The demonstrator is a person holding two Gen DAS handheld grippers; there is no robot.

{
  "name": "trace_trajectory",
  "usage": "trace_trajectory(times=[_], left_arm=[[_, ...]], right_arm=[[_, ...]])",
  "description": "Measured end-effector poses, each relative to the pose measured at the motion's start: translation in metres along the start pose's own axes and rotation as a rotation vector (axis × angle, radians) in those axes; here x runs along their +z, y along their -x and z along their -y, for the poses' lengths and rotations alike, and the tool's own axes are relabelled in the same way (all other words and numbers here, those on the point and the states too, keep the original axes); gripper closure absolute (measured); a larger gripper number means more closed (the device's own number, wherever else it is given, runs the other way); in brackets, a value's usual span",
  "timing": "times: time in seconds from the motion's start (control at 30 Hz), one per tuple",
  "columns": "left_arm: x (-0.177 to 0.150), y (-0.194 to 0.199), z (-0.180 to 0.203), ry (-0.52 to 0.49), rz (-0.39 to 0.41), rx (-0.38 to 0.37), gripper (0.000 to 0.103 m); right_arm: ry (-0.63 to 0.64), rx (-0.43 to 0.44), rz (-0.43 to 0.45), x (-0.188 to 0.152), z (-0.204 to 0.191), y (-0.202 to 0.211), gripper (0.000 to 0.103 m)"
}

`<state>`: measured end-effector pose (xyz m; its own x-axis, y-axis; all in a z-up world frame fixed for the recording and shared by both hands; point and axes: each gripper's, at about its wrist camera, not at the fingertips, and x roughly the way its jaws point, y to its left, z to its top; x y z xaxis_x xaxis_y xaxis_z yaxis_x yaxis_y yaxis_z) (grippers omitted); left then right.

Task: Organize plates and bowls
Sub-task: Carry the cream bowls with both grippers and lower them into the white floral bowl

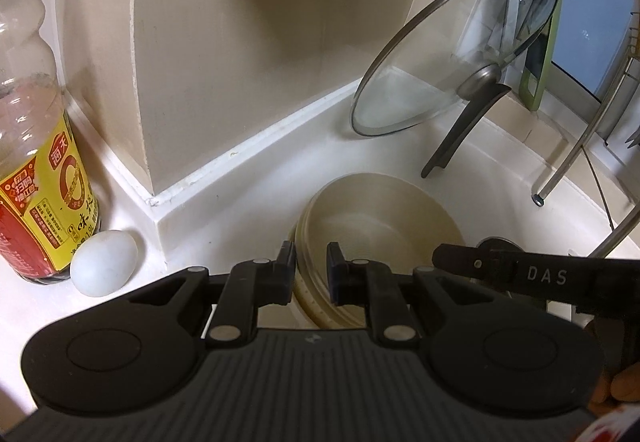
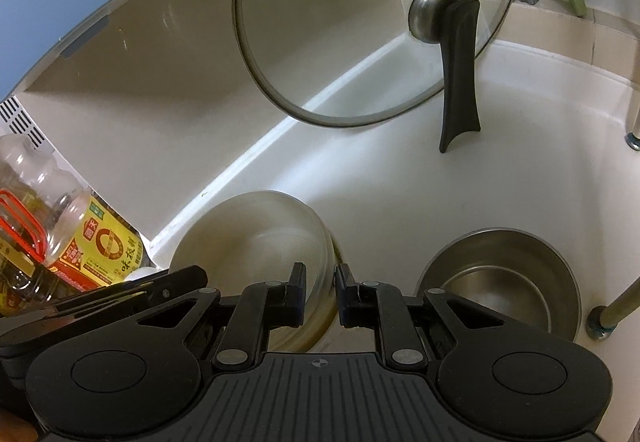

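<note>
A stack of beige bowls (image 1: pixel 380 226) stands on the white counter near the wall corner. My left gripper (image 1: pixel 311 274) has its jaws on either side of the stack's left rim, closed on it. My right gripper (image 2: pixel 321 292) has its jaws on either side of the same stack's (image 2: pixel 256 238) right rim, closed on it. The right gripper's black body shows in the left wrist view (image 1: pixel 520 274). A stainless steel bowl (image 2: pixel 500 282) sits on the counter to the right of the stack, free of both grippers.
A glass pot lid (image 1: pixel 456 50) with a black handle leans against the wall behind the bowls. A soy sauce bottle (image 1: pixel 36 170) and a white egg (image 1: pixel 104 262) stand at the left. Metal dish rack legs (image 1: pixel 576 146) rise at the right. A green cutting board (image 1: pixel 544 42) leans behind the lid.
</note>
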<state>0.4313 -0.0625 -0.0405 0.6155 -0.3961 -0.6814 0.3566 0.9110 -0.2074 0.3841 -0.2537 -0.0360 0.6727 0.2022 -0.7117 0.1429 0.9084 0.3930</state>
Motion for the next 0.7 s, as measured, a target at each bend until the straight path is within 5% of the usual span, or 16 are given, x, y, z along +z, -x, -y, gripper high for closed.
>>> trace_trajectory(times=[0.3,0.53,0.7], left_arm=[[0.000,0.000,0.000,-0.007,-0.003,-0.010,0.088],[0.002,0.007,-0.005,-0.009,0.011,-0.013,0.087],[0.002,0.019,-0.009,-0.009,0.034,-0.030,0.085]], right_arm=[[0.013,-0.009,-0.013,-0.001,0.000,-0.003,0.086],[0.013,-0.031,0.019,-0.003,-0.001,0.003,0.063],[-0.001,-0.032,0.050,-0.004,-0.001,0.014,0.058]])
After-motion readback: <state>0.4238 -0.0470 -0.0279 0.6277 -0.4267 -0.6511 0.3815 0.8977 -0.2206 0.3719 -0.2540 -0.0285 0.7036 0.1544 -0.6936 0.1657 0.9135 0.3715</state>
